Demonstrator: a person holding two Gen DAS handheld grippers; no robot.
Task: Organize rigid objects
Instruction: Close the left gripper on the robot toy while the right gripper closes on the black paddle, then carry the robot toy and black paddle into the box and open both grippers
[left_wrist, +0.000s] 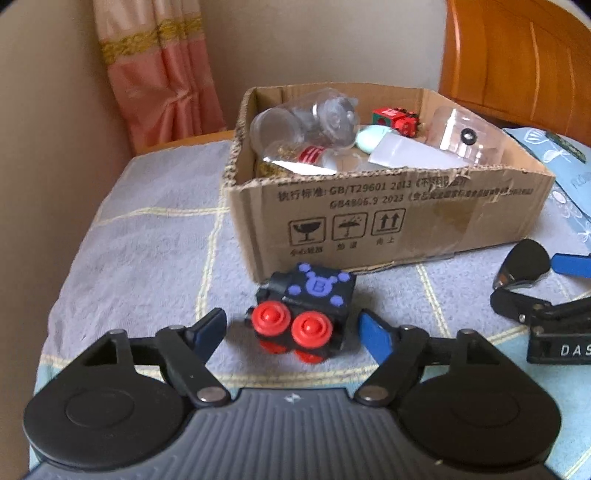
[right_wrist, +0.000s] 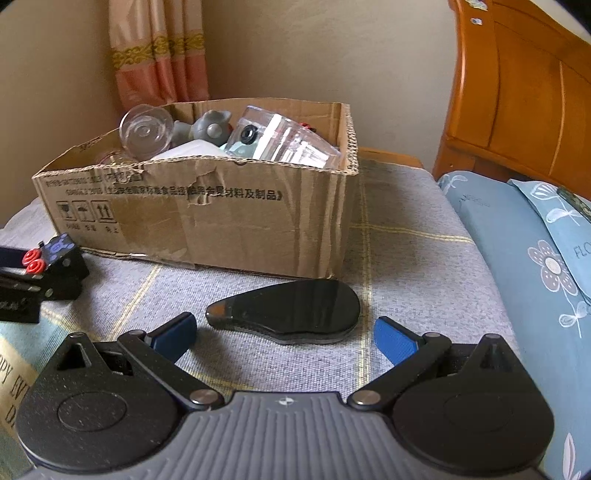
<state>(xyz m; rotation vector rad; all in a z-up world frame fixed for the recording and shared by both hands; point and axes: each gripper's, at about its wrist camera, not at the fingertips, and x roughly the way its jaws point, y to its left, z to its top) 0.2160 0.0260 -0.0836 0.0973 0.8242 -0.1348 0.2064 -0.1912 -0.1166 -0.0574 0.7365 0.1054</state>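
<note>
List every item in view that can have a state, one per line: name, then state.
cardboard box: open-topped, upright, holding clear containers and toys.
toy train: outside the box, on the cloth, between the left pads, ungripped.
black flat object: lying flat on the cloth, outside the box, ungripped.
left gripper: open.
right gripper: open.

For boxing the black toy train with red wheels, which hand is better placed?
Left. Its claw already brackets the train, pads clear of both sides, the box just behind. The right claw is open around a black teardrop-shaped piece, with the train far off to its left.
</note>
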